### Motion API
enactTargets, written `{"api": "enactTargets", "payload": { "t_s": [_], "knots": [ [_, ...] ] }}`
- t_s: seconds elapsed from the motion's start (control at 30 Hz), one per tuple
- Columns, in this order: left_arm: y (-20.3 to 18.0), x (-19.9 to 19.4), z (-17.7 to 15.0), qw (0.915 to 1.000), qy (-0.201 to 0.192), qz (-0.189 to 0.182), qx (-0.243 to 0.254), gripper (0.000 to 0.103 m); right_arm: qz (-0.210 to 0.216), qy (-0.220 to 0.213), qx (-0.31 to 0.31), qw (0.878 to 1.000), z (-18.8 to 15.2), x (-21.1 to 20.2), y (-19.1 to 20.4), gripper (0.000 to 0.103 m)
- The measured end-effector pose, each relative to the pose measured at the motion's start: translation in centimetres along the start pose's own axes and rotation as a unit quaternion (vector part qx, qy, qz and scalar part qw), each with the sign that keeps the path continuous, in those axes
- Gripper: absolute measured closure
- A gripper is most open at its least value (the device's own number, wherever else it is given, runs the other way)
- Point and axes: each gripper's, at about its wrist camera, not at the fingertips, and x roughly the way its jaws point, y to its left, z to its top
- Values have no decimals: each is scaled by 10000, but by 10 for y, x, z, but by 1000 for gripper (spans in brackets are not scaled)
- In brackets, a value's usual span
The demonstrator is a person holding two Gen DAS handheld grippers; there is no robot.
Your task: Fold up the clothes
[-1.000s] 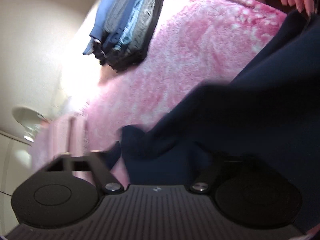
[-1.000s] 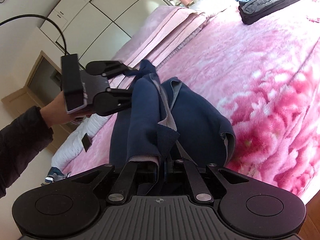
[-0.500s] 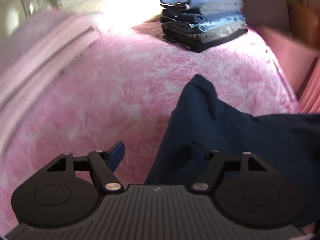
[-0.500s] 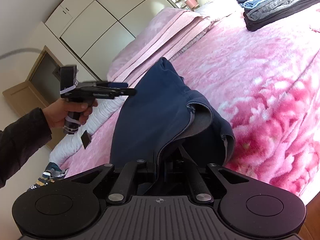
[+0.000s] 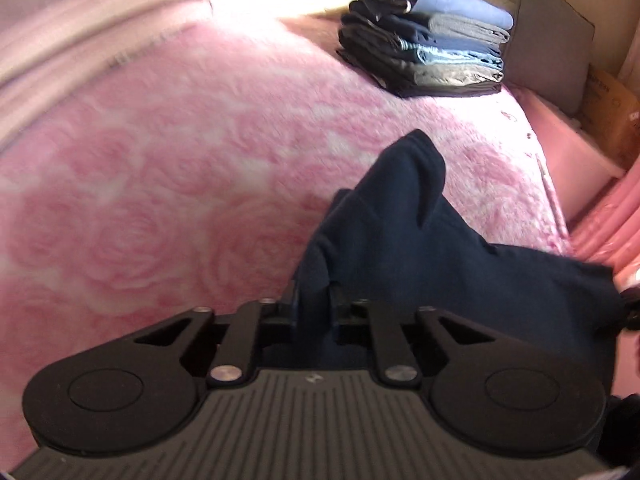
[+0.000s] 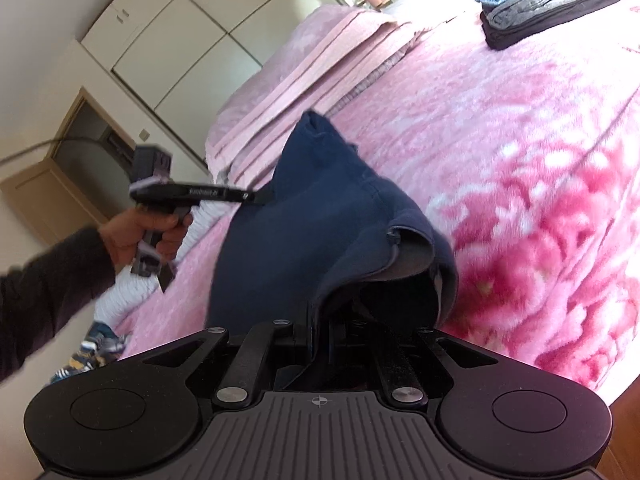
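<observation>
The left gripper (image 5: 314, 300) has just been closing, and a bunched fold of the navy garment (image 5: 400, 240) is now pinched between its jaws; half a second back the jaws are seen wide apart beside the cloth with nothing clamped. In the right wrist view the left gripper (image 6: 256, 199) is seen at the garment's far edge, gripped by a hand (image 6: 140, 232) in a dark sleeve (image 6: 44, 292). The right gripper (image 6: 320, 332) is kept clamped on the near edge of the navy garment (image 6: 304, 240), unchanged over the last second. The garment is thus held at two points and lifted in a hump over the pink blanket (image 5: 160, 160), with a grey lining (image 6: 404, 264) shown at one turned-over hem. Judged from this, the regrasp is finished and the cloth is ready to be spread or folded over; no fold is laid flat yet.

The surface is a fluffy pink rose-patterned blanket on a bed. A stack of folded clothes (image 5: 428, 36) is seen near the far corner, well apart from the garment. Folded pink bedding (image 6: 304, 76) is piled along one side. White wardrobe doors (image 6: 188, 28), a wooden cabinet (image 6: 48, 188) and a shoe on the floor (image 6: 92, 356) are visible beyond the bed.
</observation>
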Motion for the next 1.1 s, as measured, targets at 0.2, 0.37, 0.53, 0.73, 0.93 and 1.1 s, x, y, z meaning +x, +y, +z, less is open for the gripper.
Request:
{"api": "enactTargets", "payload": {
  "t_s": [0.2, 0.37, 0.53, 0.73, 0.93, 1.1],
  "knots": [
    [9, 14, -11, 9986, 340, 282, -289, 89, -151, -140, 55, 9998, 6, -1, -3, 98],
    [8, 32, 2, 9980, 372, 470, -183, 70, -367, -18, 153, 9992, 0, 7, -10, 98],
    [5, 42, 4, 9972, 366, 625, -160, 61, -431, 30, 205, 9989, -7, 5, -14, 98],
    [-8, -3, -6, 9938, -122, 1100, -56, 63, -814, 82, -78, 9966, -7, -13, -1, 98],
    [-54, -48, -43, 9745, -178, 1838, 1271, 61, -1300, 157, -888, 9874, -20, -42, 32, 97],
    [-105, -44, -90, 9261, -28, 2203, 3064, 44, -1021, 287, -2170, 9704, -43, -32, 89, 97]
  ]
}}
